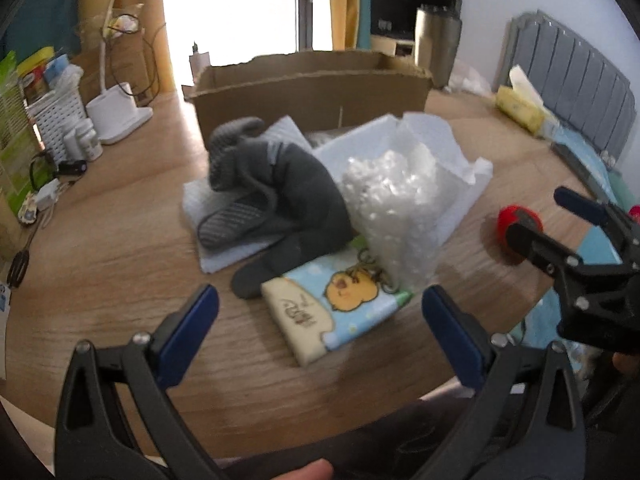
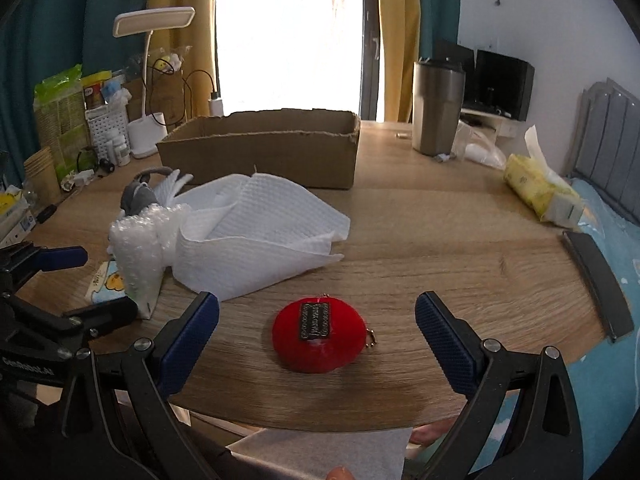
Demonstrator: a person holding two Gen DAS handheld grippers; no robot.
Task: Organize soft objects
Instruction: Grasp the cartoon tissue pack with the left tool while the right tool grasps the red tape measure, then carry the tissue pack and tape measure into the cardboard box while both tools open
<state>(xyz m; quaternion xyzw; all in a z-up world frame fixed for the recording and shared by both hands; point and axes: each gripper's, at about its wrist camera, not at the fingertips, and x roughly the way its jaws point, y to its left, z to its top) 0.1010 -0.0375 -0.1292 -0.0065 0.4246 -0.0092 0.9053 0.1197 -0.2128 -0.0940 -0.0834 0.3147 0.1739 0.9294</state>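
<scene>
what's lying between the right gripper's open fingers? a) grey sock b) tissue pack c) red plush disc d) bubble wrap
c: the red plush disc lies on the table between the spread fingers of the right gripper, untouched.

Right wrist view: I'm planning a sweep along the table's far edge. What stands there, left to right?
White basket → desk lamp → cardboard box → steel tumbler → yellow tissue pack.
</scene>
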